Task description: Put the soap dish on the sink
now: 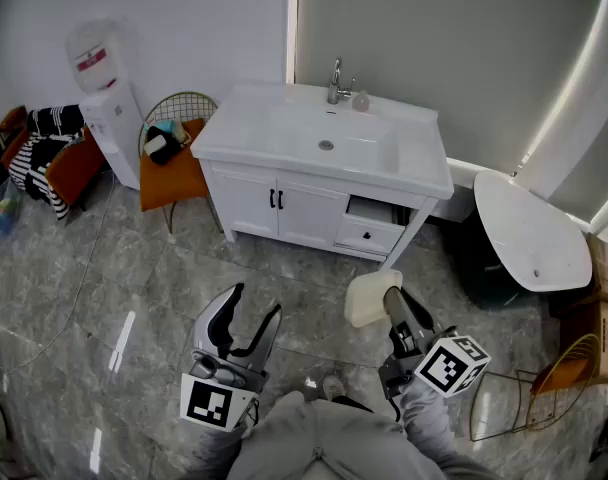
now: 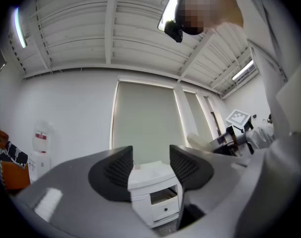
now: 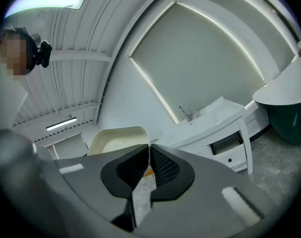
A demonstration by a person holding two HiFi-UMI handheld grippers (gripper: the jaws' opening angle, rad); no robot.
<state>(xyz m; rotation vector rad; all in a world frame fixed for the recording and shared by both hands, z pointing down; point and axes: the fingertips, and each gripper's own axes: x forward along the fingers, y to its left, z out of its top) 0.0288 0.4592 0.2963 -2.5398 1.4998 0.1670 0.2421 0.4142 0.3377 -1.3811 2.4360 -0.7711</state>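
A cream soap dish (image 1: pixel 368 298) hangs in the air, pinched by its rim in my right gripper (image 1: pixel 392 298), which is shut on it. In the right gripper view the soap dish (image 3: pixel 118 139) stands up to the left of the jaws of the right gripper (image 3: pixel 149 163). The white sink (image 1: pixel 324 133) tops a white cabinet some way ahead, with a chrome tap (image 1: pixel 336 81) at its back. My left gripper (image 1: pixel 252 313) is open and holds nothing; in its own view the left gripper (image 2: pixel 150 163) frames the cabinet (image 2: pixel 154 190) between its jaws.
The cabinet's right drawer (image 1: pixel 369 233) is pulled partly open. An orange chair (image 1: pixel 172 163) stands left of the cabinet, a water dispenser (image 1: pixel 109 108) beyond it. A white tub (image 1: pixel 529 230) is at the right, a wire basket (image 1: pixel 559 378) nearer me. Grey tiled floor (image 1: pixel 134 278) lies between.
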